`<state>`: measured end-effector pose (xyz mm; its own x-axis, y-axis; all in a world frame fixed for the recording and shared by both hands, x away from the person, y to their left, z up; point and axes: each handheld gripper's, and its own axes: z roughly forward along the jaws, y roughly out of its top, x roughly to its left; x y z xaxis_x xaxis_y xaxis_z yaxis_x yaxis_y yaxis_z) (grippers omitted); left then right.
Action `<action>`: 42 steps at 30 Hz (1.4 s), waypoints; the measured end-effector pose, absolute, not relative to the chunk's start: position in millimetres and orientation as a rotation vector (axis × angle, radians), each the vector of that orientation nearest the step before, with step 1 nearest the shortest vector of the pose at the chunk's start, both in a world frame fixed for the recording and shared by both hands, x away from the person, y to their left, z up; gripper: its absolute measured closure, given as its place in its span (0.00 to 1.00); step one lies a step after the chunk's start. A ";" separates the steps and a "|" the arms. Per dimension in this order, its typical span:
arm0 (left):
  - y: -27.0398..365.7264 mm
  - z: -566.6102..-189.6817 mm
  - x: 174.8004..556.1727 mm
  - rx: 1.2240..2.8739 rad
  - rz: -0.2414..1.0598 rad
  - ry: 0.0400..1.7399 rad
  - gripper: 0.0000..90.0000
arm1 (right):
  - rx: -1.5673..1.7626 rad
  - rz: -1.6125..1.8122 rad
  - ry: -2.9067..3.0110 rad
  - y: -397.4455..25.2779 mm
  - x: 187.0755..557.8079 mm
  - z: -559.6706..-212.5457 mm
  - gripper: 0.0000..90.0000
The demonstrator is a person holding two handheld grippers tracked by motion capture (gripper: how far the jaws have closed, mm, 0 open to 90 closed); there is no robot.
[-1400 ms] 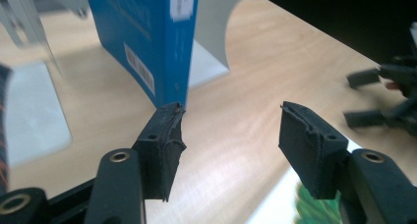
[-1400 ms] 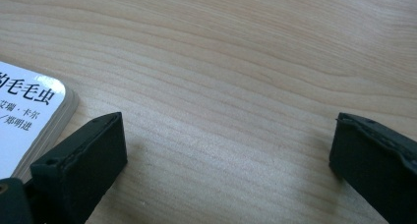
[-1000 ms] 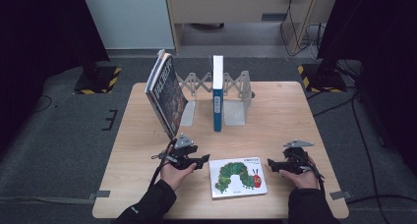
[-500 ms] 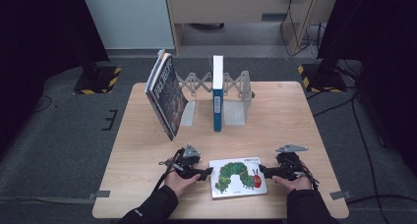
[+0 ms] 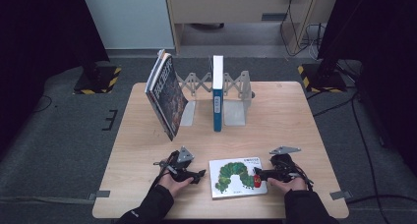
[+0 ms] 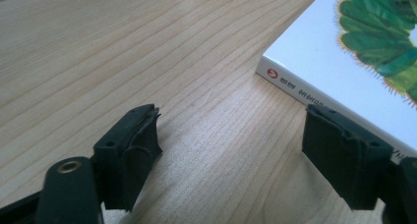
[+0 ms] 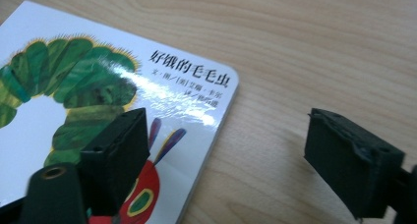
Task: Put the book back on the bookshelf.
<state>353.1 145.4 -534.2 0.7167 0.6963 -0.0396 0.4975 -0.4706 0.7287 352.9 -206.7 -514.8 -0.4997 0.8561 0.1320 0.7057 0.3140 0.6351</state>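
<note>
The table (image 5: 147,135) carries a rack (image 5: 235,94) at its back, with a leaning book (image 5: 166,94) at the rack's left end. In front of the rack, near the table's front edge, the caterpillar book (image 5: 238,177) lies flat, long axis left to right, caterpillar head toward the right. The left gripper (image 5: 199,175) is spread just left of it; the right gripper (image 5: 259,175), also spread, straddles its right edge.

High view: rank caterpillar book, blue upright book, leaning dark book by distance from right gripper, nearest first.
From the right gripper:
1. Caterpillar book, flat at the table's near edge, right beside the jaws.
2. Blue upright book, mid-table in the rack.
3. Leaning dark book, far left of the rack.
</note>
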 end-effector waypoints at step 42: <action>137.5 -536.9 355.2 2.221 0.360 0.914 0.00 | 1.520 1.275 2.324 -206.5 352.3 -504.4 0.46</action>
